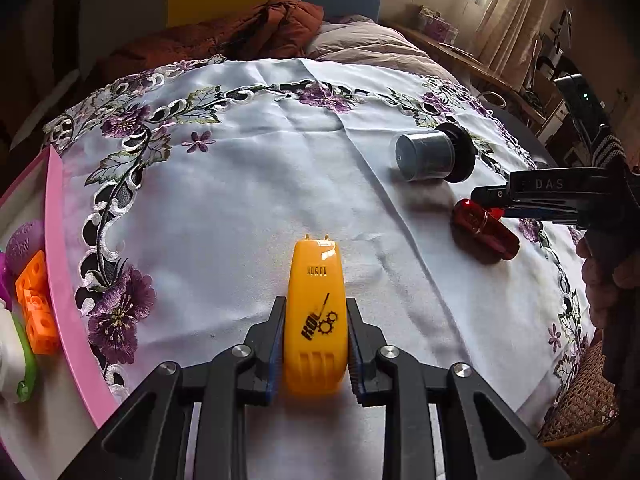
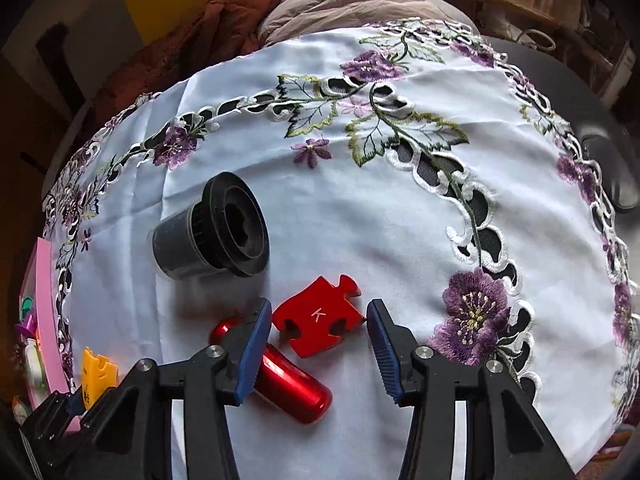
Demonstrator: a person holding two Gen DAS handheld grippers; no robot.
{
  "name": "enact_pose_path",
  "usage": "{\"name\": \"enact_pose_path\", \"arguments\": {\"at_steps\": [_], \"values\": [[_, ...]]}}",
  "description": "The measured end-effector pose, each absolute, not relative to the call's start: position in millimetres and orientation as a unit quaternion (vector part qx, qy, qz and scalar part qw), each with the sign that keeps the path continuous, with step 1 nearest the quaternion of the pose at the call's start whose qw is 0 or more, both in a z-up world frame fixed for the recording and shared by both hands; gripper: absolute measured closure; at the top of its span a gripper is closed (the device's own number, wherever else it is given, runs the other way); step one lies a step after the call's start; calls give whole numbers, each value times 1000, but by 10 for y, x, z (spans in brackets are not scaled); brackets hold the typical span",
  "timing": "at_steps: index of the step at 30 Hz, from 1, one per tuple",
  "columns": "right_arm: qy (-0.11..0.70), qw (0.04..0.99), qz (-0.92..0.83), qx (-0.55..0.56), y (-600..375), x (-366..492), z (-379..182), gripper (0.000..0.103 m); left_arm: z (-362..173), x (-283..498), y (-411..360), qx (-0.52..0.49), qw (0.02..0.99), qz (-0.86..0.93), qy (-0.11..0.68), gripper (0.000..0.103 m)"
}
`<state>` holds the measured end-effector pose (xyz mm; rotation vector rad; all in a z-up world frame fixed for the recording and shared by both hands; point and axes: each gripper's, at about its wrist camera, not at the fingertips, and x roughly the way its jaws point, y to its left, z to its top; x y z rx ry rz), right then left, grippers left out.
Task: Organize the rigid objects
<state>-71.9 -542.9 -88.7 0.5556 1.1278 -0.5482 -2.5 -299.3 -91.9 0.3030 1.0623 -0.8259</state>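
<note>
My left gripper (image 1: 315,312) is shut on an orange plastic tool (image 1: 315,312) with a black gear logo, held over the white embroidered cloth (image 1: 248,184). The tool also shows in the right wrist view (image 2: 94,376) at the lower left. My right gripper (image 2: 318,320) is open, its jaws on either side of a red puzzle piece (image 2: 318,326) marked K. A red metal cylinder (image 2: 292,388) lies under its left finger; it shows in the left wrist view (image 1: 486,228) too. A black and grey cylinder (image 2: 210,228) lies on its side beyond.
A pink tray (image 1: 60,280) at the left edge holds an orange block (image 1: 36,300), a purple ball (image 1: 24,244) and other toys. A wicker basket (image 1: 580,400) sits at the lower right. Bedding and an orange jacket (image 1: 256,32) lie beyond the cloth.
</note>
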Motion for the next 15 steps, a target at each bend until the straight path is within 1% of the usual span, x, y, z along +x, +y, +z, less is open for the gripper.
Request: {"name": "enact_pose_path", "arguments": {"at_steps": [1, 5, 8, 10, 15], "values": [[520, 773, -266, 247, -5443, -722, -878, 53, -919, -25, -2991, 139, 771, -381, 491, 77], [511, 767, -262, 285, -5588, -778, -922, 53, -919, -28, -2987, 139, 772, -381, 490, 77], [511, 767, -264, 285, -5607, -777, -928, 53, -920, -32, -2983, 138, 772, -382, 489, 77], [513, 766, -266, 284, -5606, -770, -937, 48, -921, -32, -2980, 138, 772, -381, 489, 77], [514, 765, -267, 280, -5622, -770, -949, 45, -921, -37, -2982, 138, 774, -379, 488, 77]]}}
